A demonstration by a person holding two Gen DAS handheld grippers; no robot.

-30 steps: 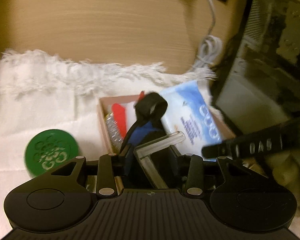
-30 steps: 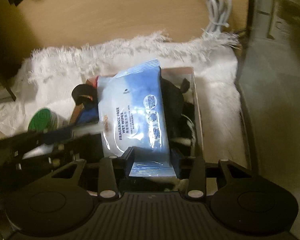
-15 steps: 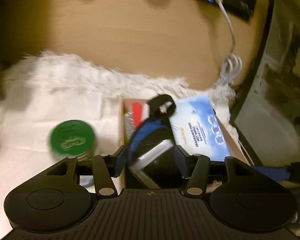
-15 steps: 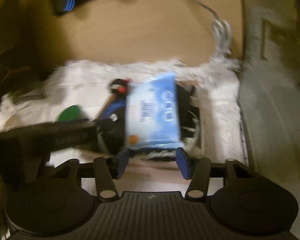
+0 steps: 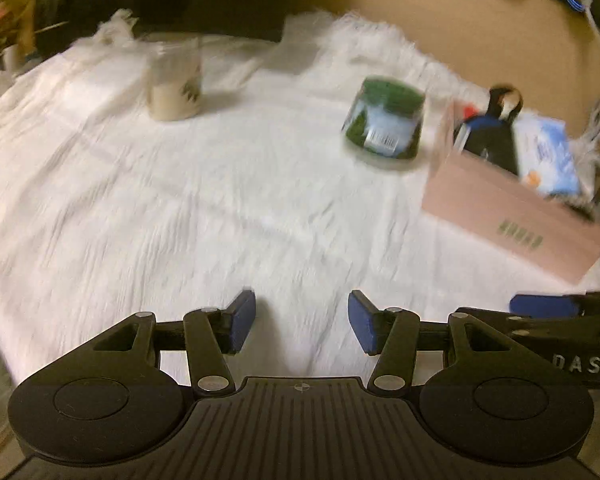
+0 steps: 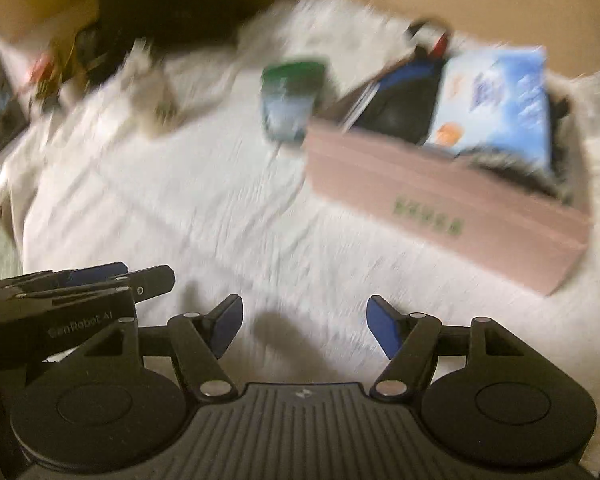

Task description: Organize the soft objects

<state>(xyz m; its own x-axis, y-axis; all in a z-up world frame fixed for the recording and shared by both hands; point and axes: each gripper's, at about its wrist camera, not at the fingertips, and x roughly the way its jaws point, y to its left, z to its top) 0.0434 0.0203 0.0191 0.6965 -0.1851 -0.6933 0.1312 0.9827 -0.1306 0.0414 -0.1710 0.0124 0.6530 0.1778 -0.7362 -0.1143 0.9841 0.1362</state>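
Both claws empty, left claw (image 5: 302, 322) spread, right claw (image 6: 302, 328) opening over the white cloth (image 5: 180, 200); next grab: jar (image 5: 384, 124), approach level, squeeze gently, drop into box (image 5: 512, 216).

Blue wipes pack (image 6: 496, 100) inside pink box (image 6: 440, 216)

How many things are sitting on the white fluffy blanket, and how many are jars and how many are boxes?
Jars: 2, the green-lidded jar and the pale jar.
Boxes: 1, the pink box, with a blue wipes pack and a dark bag sticking out of it.
Total standing on the blanket: 3.
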